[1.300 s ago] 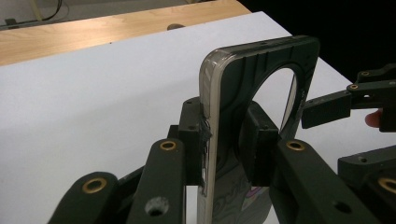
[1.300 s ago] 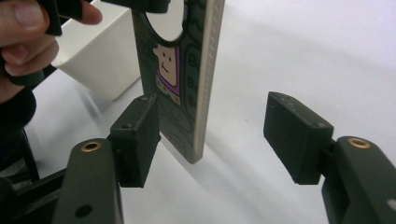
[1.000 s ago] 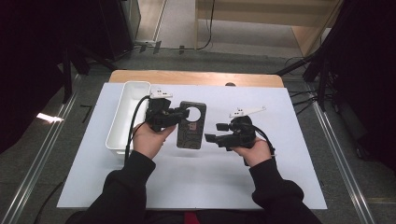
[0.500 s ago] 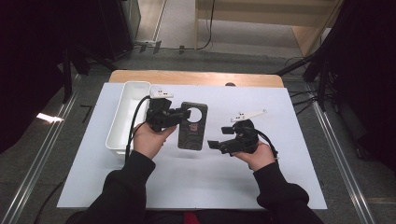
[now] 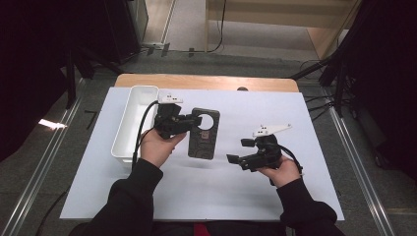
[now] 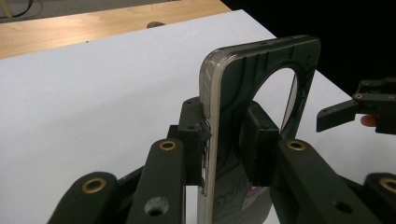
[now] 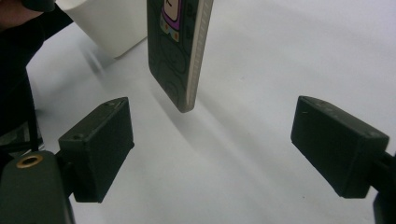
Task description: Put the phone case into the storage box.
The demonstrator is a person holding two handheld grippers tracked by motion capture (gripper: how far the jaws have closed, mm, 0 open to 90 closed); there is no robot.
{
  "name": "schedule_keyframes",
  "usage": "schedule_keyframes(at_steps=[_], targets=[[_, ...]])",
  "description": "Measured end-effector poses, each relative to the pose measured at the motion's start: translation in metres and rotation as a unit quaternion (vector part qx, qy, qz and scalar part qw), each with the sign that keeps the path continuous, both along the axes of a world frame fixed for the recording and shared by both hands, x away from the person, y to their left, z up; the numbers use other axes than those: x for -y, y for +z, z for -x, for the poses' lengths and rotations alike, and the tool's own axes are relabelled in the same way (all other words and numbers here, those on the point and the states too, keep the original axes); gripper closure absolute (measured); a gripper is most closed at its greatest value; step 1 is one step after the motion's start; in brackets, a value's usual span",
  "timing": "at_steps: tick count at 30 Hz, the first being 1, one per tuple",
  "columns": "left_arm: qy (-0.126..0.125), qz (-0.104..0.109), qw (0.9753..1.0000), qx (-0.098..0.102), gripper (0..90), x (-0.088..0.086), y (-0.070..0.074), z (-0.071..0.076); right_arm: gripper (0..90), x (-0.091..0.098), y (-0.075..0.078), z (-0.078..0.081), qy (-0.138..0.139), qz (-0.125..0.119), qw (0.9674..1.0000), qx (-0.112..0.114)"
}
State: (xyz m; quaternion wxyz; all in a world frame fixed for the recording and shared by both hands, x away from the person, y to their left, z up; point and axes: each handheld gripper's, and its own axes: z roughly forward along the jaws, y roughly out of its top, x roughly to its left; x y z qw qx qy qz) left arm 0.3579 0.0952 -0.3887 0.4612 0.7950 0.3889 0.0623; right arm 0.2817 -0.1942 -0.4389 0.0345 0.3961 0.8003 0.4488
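A dark phone case [image 5: 204, 135] with a round cutout hangs upright over the white mat, pinched near its top corner by my left gripper [image 5: 192, 123]. In the left gripper view the pads press both faces of the case [image 6: 243, 79], so my left gripper [image 6: 229, 135] is shut on it. My right gripper [image 5: 238, 151] is to the right of the case and apart from it. Its jaws have just been opening and stand wide with nothing between them. In the right gripper view the case's lower end [image 7: 175, 51] hangs beyond my right gripper [image 7: 224, 144].
A long white bin [image 5: 125, 142] stands at the left of the mat [image 5: 246, 196], close behind my left hand; its corner [image 7: 109, 23] is also in the right gripper view. A wooden table edge [image 5: 206, 81] runs along the back.
My right gripper has drawn away from the case, to the right and toward the person, and its jaws stand wider. The left gripper and the case have not moved.
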Motion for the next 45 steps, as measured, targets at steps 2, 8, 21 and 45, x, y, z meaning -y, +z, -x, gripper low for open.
schedule_keyframes(at_steps=[2, 8, 21, 45], targets=[[-0.001, 0.002, 1.0000, -0.002, 71.9, -0.001, 0.000, 0.000, 12.2, 0.001, 0.000, 0.003, -0.001, -0.001, 1.0000, 0.001], [-0.002, 0.002, 1.0000, -0.004, 71.8, -0.003, 0.001, -0.001, 12.2, 0.002, -0.003, 0.012, 0.011, 0.011, 0.9997, 0.016], [-0.013, 0.009, 0.9998, -0.008, 71.8, -0.005, 0.002, -0.002, 12.2, 0.015, -0.013, 0.029, 0.010, 0.018, 0.9995, 0.024], [-0.024, 0.005, 0.9997, -0.009, 71.8, -0.010, 0.008, -0.002, 12.3, 0.040, -0.032, 0.051, 0.004, 0.017, 0.9997, 0.014]])
